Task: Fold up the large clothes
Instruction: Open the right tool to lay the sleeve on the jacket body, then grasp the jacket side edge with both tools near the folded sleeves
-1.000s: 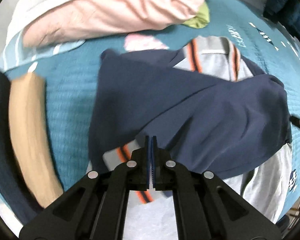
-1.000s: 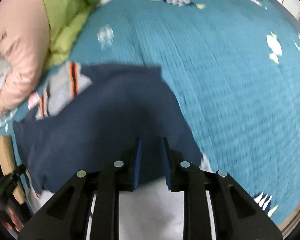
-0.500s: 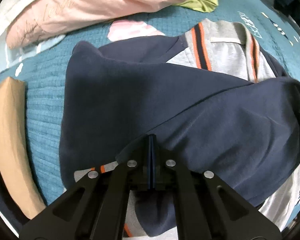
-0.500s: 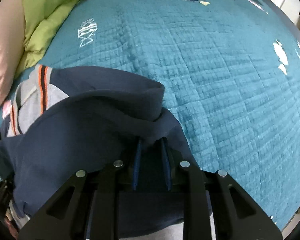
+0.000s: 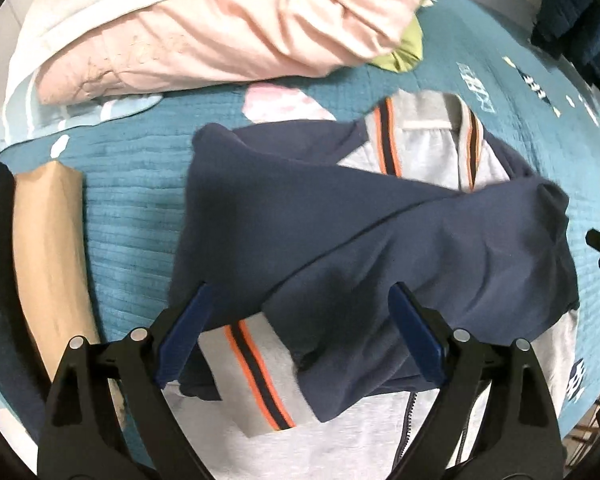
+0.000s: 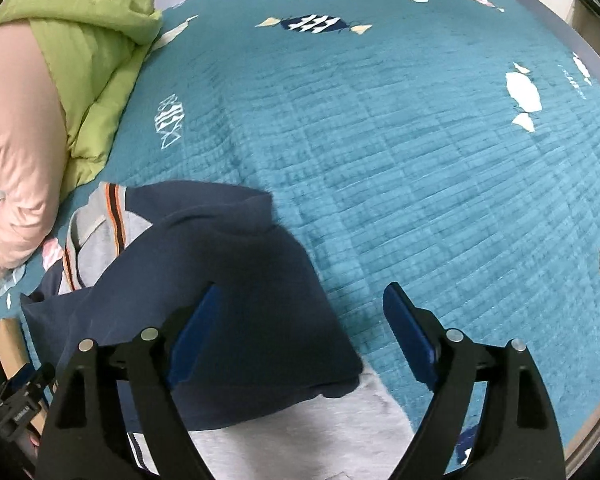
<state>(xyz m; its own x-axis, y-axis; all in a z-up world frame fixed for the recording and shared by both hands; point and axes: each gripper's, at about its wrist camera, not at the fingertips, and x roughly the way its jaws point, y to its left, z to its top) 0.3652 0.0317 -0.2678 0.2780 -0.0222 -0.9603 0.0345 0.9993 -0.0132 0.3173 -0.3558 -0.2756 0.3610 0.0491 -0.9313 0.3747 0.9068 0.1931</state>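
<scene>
Left gripper (image 5: 300,320) and right gripper (image 6: 300,312) – jaws opening, nothing gripped – above navy-and-grey jacket (image 5: 380,232) on teal bedspread (image 6: 420,160).

A bedroom in a home, seen from above a bed spread with a teal quilted bedspread (image 6: 400,168) printed with fish and candy motifs. Piled at its head, a pink duvet (image 5: 228,28) and a lime-green quilt (image 6: 88,40). Laid out on the cover, a navy and grey zip jacket (image 5: 380,240) with orange stripes. Along one edge, a tan wooden bed rail (image 5: 50,264)
</scene>
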